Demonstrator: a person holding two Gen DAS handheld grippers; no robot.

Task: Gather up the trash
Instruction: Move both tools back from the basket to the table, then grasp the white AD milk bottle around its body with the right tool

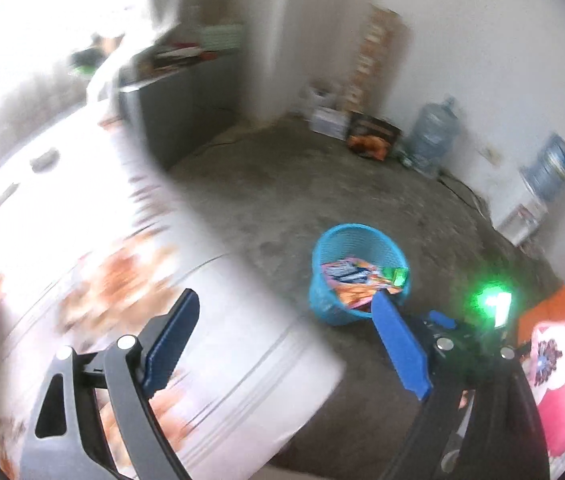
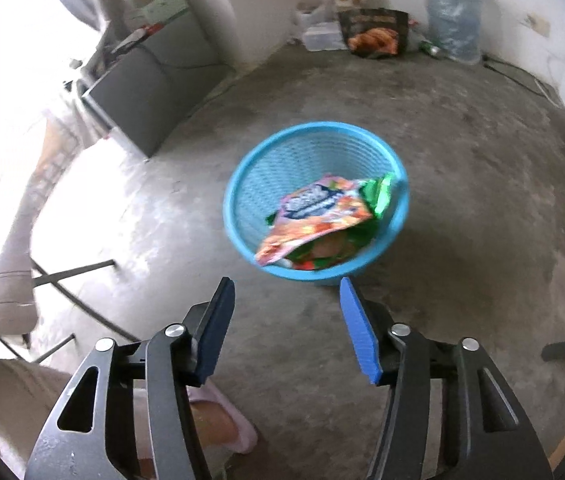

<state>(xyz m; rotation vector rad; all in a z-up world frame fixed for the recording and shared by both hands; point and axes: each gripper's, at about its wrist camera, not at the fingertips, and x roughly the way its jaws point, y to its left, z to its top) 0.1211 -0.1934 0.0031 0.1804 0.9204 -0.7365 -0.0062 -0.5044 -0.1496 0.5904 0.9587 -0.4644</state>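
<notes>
A light blue mesh basket point(image 2: 266, 160) stands on the concrete floor. It holds colourful snack wrappers point(image 2: 314, 216), orange, pink and green. My right gripper point(image 2: 286, 292) is open and empty, held above the floor just in front of the basket. In the left wrist view the same basket point(image 1: 346, 240) with the wrappers point(image 1: 358, 280) sits on the floor to the right of a white patterned tablecloth point(image 1: 222, 340). My left gripper point(image 1: 286, 304) is open and empty over the table's edge. The other gripper's green light point(image 1: 492, 300) shows at the right.
A grey cabinet point(image 2: 142, 96) stands at the left wall. Water jugs point(image 2: 452, 16), a dark bag point(image 2: 374, 32) and boxes line the back wall. Folding table legs point(image 2: 70, 276) are at the left. A pink cushion point(image 1: 562, 380) lies at the far right.
</notes>
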